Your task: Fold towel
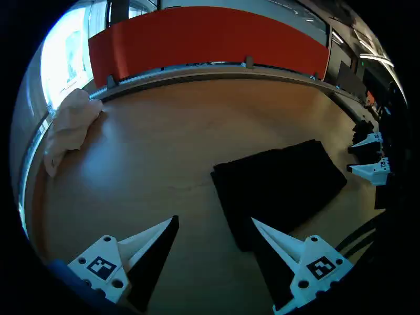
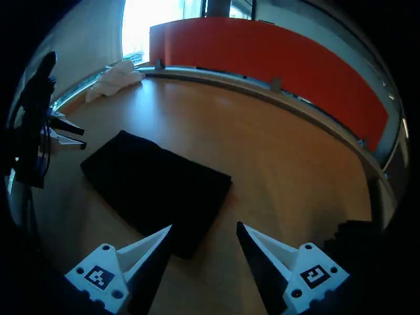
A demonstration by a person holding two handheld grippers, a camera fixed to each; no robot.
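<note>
The left gripper (image 1: 215, 220) hung open and empty, the black towel (image 1: 278, 184) lying flat on the wooden table (image 1: 157, 157) toward one o'clock. The right gripper (image 2: 205, 226) gaped empty too, with the towel toward eleven o'clock. A pale cloth (image 1: 71, 126) lay beyond.

No legible txt, nos. or brand names anywhere. Nearest thing is the square b/w coded tags (image 1: 101, 266) (block patterns, not letters). The left gripper (image 1: 212, 219) carries them at approx. 7 & 5 o'clock in the left gripper view. The right gripper (image 2: 203, 226) has the same at 7 & 5 o'clock in the right gripper view. A far tag (image 1: 382, 164) at 3 o'clock in the left gripper view is too small to make out.
</note>
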